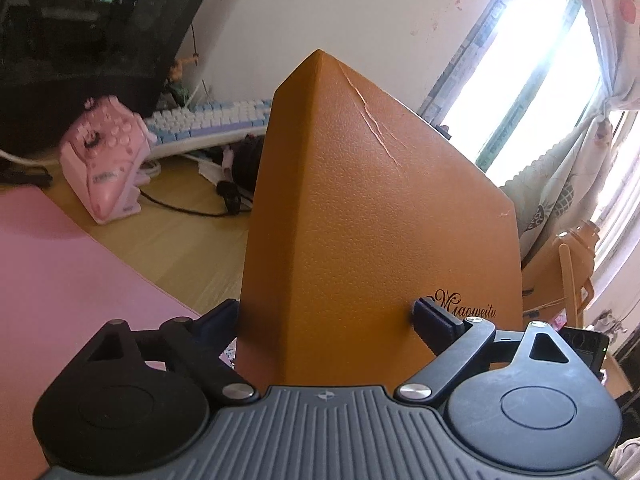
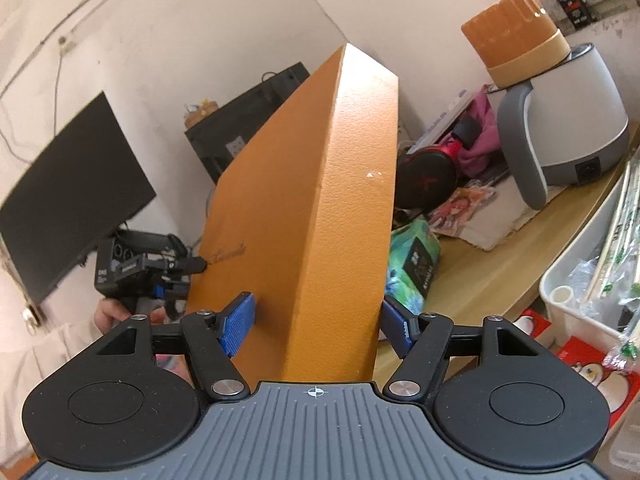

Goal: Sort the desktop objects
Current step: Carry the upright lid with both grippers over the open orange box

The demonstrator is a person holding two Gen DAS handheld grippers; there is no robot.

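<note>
Above a wooden tabletop strewn with one keyboard and one pink phone, one orange box is held aloft, left gripper and right gripper jaws both clamped on it.

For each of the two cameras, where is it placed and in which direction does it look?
Left wrist: sits on the left gripper, looks along its fingers at the orange box, toward the keyboard and window; own fingers show.
Right wrist: sits on the right gripper, looks at the box, toward the monitor and wall; own fingers and the person's hand holding the left gripper show.
Shared: the orange box, clamped by both.
</note>
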